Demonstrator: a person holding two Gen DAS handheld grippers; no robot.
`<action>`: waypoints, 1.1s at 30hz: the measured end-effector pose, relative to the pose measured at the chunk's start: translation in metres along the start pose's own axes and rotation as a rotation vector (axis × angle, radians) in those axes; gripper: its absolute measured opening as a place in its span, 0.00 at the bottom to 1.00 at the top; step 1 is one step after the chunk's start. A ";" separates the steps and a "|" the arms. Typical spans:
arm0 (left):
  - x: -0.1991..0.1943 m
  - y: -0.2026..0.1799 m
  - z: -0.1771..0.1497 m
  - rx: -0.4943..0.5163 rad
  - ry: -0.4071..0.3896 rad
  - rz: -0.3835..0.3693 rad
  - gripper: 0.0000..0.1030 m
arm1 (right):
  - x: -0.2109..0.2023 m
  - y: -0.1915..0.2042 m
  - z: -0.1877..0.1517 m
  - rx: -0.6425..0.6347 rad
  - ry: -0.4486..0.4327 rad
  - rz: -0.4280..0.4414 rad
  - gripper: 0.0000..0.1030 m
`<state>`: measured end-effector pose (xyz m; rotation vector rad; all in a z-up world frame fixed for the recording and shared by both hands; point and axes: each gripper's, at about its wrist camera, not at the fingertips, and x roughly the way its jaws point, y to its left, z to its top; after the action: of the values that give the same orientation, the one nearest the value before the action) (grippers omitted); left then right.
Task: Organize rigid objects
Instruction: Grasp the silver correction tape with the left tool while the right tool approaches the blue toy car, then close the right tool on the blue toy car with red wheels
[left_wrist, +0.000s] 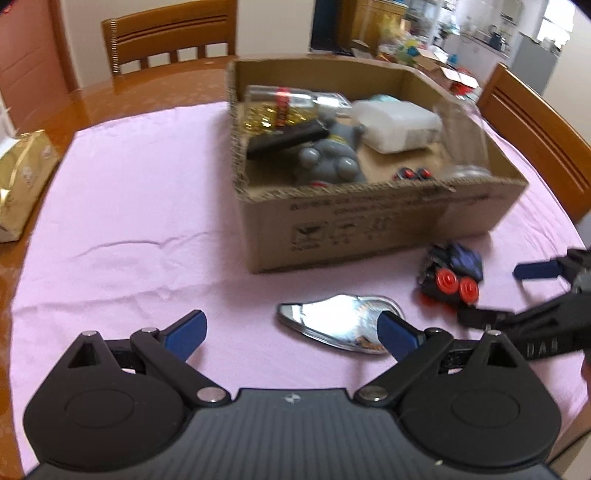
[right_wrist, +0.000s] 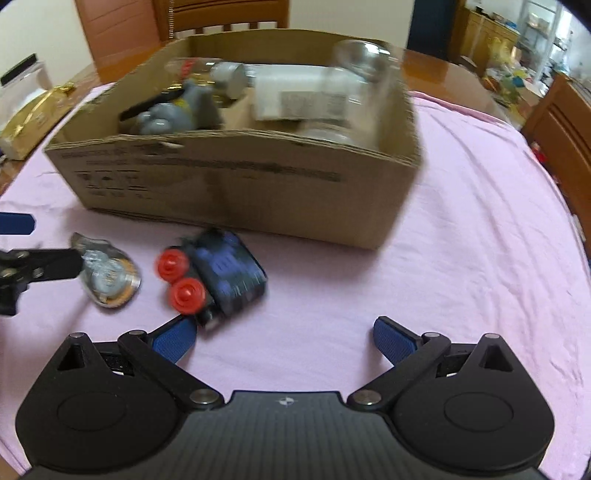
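A cardboard box (left_wrist: 369, 218) stands on the pink cloth and holds a grey toy (left_wrist: 332, 155), a white block (left_wrist: 399, 125), a clear glass (left_wrist: 461, 140) and a jar. In front of it lie a shiny silver dish (left_wrist: 332, 325) and a dark toy car with red wheels (left_wrist: 450, 277). My left gripper (left_wrist: 291, 332) is open, its right finger just over the dish's near edge. My right gripper (right_wrist: 284, 336) is open and empty, with the toy car (right_wrist: 218, 273) just beyond its left finger. The dish (right_wrist: 110, 277) and the box (right_wrist: 236, 184) also show in the right wrist view.
A gold package (left_wrist: 22, 177) lies at the table's left edge. Wooden chairs stand behind (left_wrist: 170, 33) and at the right (left_wrist: 539, 122). The right gripper's arm (left_wrist: 546, 328) reaches in beside the toy car.
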<state>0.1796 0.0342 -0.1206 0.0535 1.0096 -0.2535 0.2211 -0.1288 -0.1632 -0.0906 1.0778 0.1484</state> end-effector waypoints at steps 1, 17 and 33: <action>0.001 -0.002 -0.001 0.009 0.004 -0.010 0.95 | 0.001 -0.005 -0.001 0.000 0.001 -0.020 1.00; 0.022 -0.039 -0.011 0.150 -0.005 -0.008 0.91 | -0.003 -0.023 -0.008 -0.007 -0.011 -0.015 1.00; 0.019 -0.007 -0.007 0.034 0.000 0.076 0.87 | -0.014 0.015 -0.007 -0.085 -0.005 0.174 1.00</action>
<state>0.1821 0.0254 -0.1402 0.1224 1.0009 -0.2013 0.2058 -0.1162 -0.1545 -0.0729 1.0739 0.3506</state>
